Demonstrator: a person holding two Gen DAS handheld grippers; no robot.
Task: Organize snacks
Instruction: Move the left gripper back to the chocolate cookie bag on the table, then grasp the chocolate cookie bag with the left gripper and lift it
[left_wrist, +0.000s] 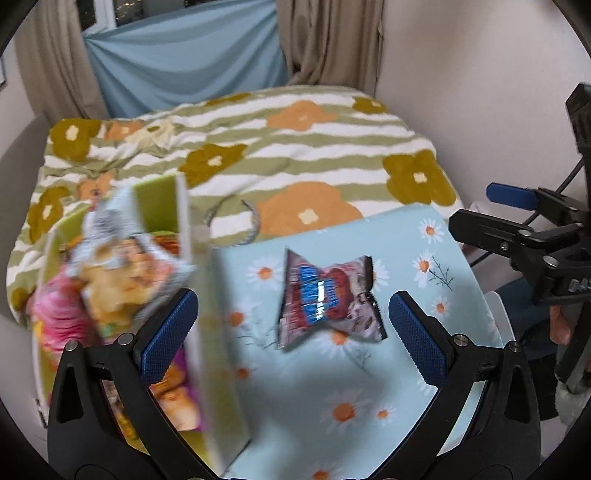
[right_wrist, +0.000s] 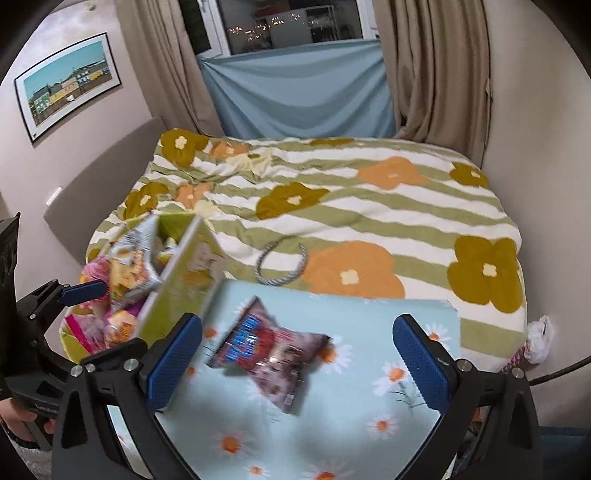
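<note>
A crumpled red and blue snack packet (left_wrist: 328, 299) (right_wrist: 269, 354) lies flat on the daisy-print tablecloth (left_wrist: 332, 387) (right_wrist: 369, 325). My left gripper (left_wrist: 293, 332) is open, hovering just short of the packet with nothing between its pads. My right gripper (right_wrist: 297, 362) is open too, and the packet lies between and ahead of its pads. At the table's left stands a green box (left_wrist: 201, 332) (right_wrist: 177, 273) holding several snacks. Among them are a blurred silver and yellow bag (left_wrist: 122, 266) (right_wrist: 133, 258) on top and a pink pack (left_wrist: 55, 321).
Behind the table is a bed with a striped floral duvet (right_wrist: 369, 206), and a grey cord loop (right_wrist: 280, 266) lies on it. A white crumpled wrapper (right_wrist: 539, 336) sits by the bed's right edge. Curtains, a blue cloth and a framed picture (right_wrist: 70, 81) line the walls.
</note>
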